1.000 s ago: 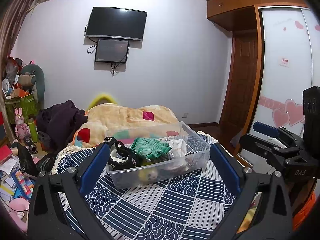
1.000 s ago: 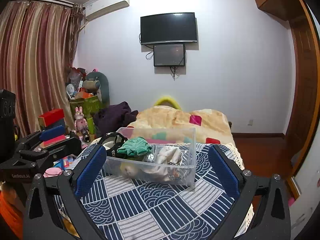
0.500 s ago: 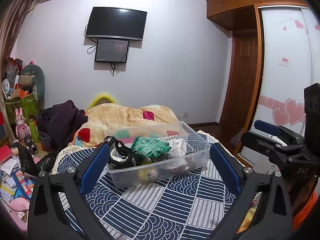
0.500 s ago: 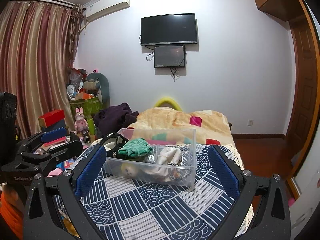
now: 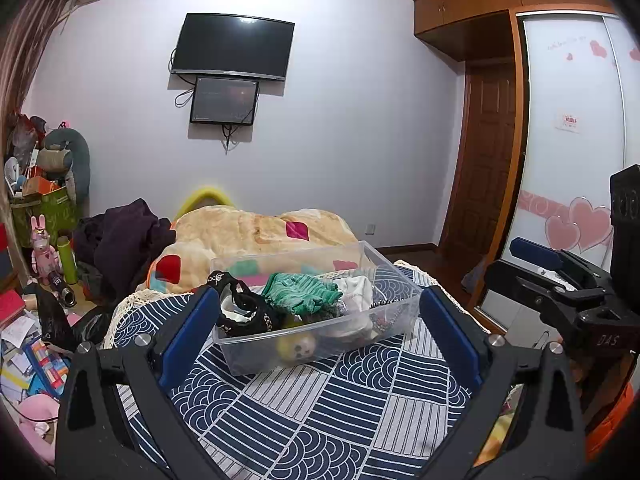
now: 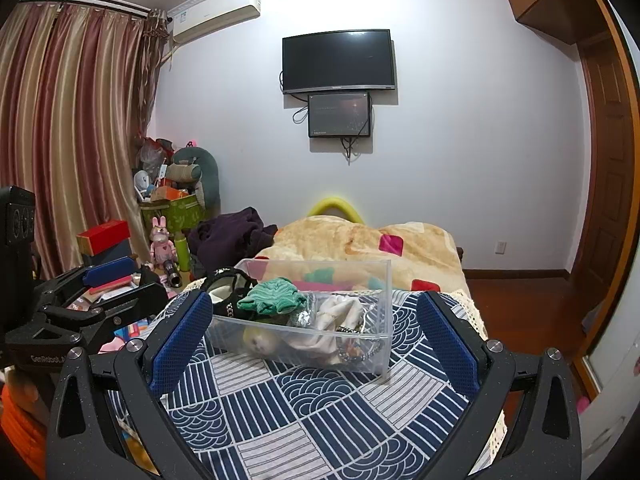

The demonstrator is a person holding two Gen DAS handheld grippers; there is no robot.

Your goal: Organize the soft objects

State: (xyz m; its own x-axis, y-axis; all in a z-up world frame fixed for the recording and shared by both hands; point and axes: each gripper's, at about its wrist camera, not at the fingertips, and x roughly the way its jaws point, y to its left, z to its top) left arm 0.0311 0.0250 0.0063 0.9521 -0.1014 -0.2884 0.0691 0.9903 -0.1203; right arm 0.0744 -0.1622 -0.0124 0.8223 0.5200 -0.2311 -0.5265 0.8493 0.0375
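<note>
A clear plastic bin (image 5: 320, 344) (image 6: 378, 280) stands on a blue and white patterned bedspread (image 5: 320, 412) (image 6: 304, 412). It holds a green knit cloth (image 5: 300, 292) (image 6: 272, 298), a black item with white trim (image 5: 240, 308) (image 6: 226, 280), a white cloth (image 5: 358, 286) (image 6: 336, 312) and a yellowish doll head (image 5: 296, 346) (image 6: 258, 340). My left gripper (image 5: 318, 338) is open and empty, short of the bin. My right gripper (image 6: 314, 338) is open and empty, also short of the bin. Each gripper shows at the side of the other's view.
A beige blanket with coloured squares (image 5: 256, 232) and a dark purple garment (image 5: 124, 236) lie behind the bin. Boxes, toys and papers crowd the floor at the left (image 5: 28, 344). A wardrobe (image 5: 576, 160) and a wooden door (image 5: 484, 168) stand to the right.
Both views shift only slightly. The right gripper, seen in the left wrist view, has risen a little. The bin and its contents have not moved.
</note>
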